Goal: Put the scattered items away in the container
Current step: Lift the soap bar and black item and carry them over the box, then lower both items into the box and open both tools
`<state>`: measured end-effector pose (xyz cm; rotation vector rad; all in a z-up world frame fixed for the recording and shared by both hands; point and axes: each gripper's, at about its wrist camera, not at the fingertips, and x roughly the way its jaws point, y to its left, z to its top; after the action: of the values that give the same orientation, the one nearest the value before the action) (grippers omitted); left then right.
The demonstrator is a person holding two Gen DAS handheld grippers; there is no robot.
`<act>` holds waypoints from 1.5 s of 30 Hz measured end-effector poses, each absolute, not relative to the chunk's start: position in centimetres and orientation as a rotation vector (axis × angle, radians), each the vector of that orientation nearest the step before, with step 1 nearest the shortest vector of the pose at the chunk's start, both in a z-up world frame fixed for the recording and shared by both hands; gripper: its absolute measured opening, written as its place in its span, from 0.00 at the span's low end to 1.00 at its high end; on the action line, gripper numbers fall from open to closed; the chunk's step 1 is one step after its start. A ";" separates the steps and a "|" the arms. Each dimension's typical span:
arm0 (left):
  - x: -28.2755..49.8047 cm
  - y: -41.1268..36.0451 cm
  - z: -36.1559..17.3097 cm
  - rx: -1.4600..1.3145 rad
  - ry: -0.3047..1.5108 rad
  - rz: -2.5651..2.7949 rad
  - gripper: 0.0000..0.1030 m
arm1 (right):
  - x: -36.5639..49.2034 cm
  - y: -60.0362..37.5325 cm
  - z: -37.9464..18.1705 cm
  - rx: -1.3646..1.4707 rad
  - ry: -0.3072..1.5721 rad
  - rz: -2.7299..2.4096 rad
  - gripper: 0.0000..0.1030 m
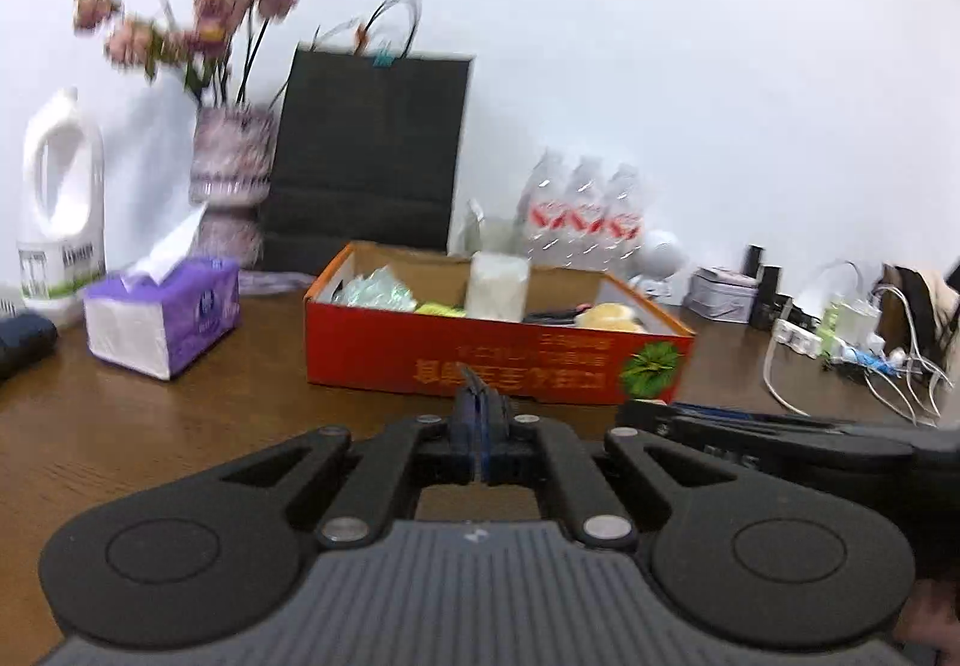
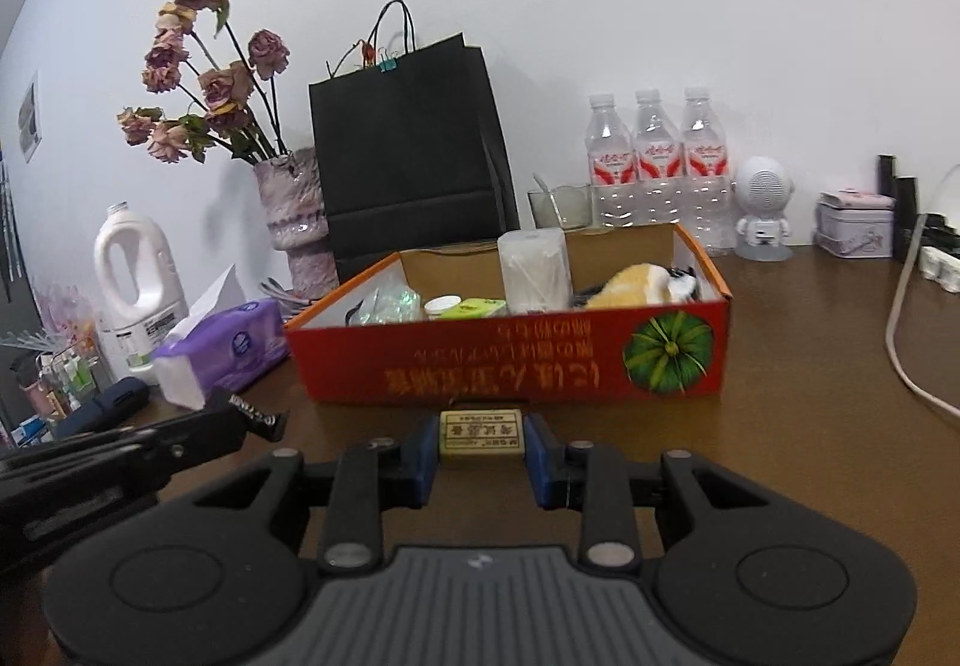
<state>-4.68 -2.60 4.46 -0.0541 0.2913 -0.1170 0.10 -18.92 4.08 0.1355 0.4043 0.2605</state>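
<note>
A red cardboard box (image 1: 480,354) stands on the brown table, also in the right wrist view (image 2: 510,360). It holds a clear cotton-swab jar (image 2: 534,270), a green packet (image 2: 474,308), crinkled plastic (image 2: 387,303) and a yellow plush toy (image 2: 636,282). My right gripper (image 2: 482,441) is shut on a beige eraser (image 2: 482,431), just in front of the box's near wall. My left gripper (image 1: 480,402) is shut and empty, low before the box. It shows at the left of the right wrist view (image 2: 252,417).
A purple tissue pack (image 2: 222,348), white jug (image 2: 141,276), vase of dried roses (image 2: 294,210) and black paper bag (image 2: 408,150) stand left and behind. Water bottles (image 2: 654,168), a white figurine (image 2: 762,210), a tin (image 2: 852,228) and cables (image 1: 870,348) lie right.
</note>
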 end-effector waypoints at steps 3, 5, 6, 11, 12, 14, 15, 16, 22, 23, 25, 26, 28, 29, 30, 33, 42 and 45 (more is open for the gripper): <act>-6.4 -3.2 4.6 -0.029 0.265 -0.127 0.02 | -2.7 -19.4 4.5 0.125 0.361 0.236 0.28; -6.7 -3.0 4.8 -0.050 0.264 -0.125 0.02 | -4.1 -19.9 4.9 0.127 0.334 0.210 0.28; -6.6 -2.9 5.0 -0.058 0.262 -0.123 0.02 | -4.6 -20.0 5.1 0.128 0.325 0.201 0.28; -2.8 -1.9 8.2 -0.033 0.185 -0.133 0.02 | -3.7 -20.9 7.6 0.105 0.286 0.188 0.28; -1.5 -1.6 9.2 -0.030 0.169 -0.134 0.02 | -2.9 -21.1 8.4 0.104 0.273 0.191 0.28; 2.1 -0.8 11.4 -0.038 0.167 -0.140 0.02 | -0.4 -21.6 10.6 0.103 0.236 0.193 0.28; 4.0 -0.4 12.4 -0.050 0.179 -0.139 0.02 | 0.7 -21.8 11.6 0.108 0.219 0.197 0.28; 6.2 -0.1 13.2 -0.061 0.195 -0.126 0.03 | 2.5 -22.1 12.7 0.118 0.218 0.209 0.28; 19.2 0.7 13.2 -0.117 0.547 -0.124 0.03 | 16.1 -23.5 15.7 0.241 0.503 0.241 0.28; 21.2 0.6 12.9 -0.123 0.614 -0.141 0.03 | 18.1 -23.5 15.7 0.242 0.558 0.233 0.28; 24.5 0.1 12.3 -0.104 0.714 -0.140 0.03 | 22.0 -23.1 15.6 0.214 0.651 0.229 0.28; 25.9 0.0 12.0 -0.097 0.756 -0.123 0.03 | 23.6 -22.8 15.5 0.196 0.685 0.216 0.28; 28.7 -0.3 11.1 -0.104 0.862 -0.106 0.03 | 26.6 -21.9 14.9 0.159 0.762 0.221 0.28; 30.0 -0.3 10.5 -0.114 0.907 -0.102 0.03 | 28.1 -21.5 14.0 0.157 0.814 0.222 0.28; 31.0 -0.4 9.8 -0.110 0.946 -0.092 0.03 | 29.4 -21.4 13.1 0.164 0.868 0.216 0.28; 33.3 -1.2 6.9 -0.059 1.065 -0.115 0.04 | 32.4 -21.4 9.6 0.205 1.031 0.185 0.28; 33.8 -0.9 3.4 -0.037 1.186 -0.074 0.32 | 34.0 -20.0 4.7 0.085 1.134 0.140 0.35; 32.7 -1.3 3.9 -0.007 1.182 -0.063 0.33 | 33.9 -19.3 4.9 0.057 1.131 0.168 0.46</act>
<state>32.74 -1.33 3.94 -0.0069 1.1820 -0.0629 33.94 -19.29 4.86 0.0567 1.1315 0.1683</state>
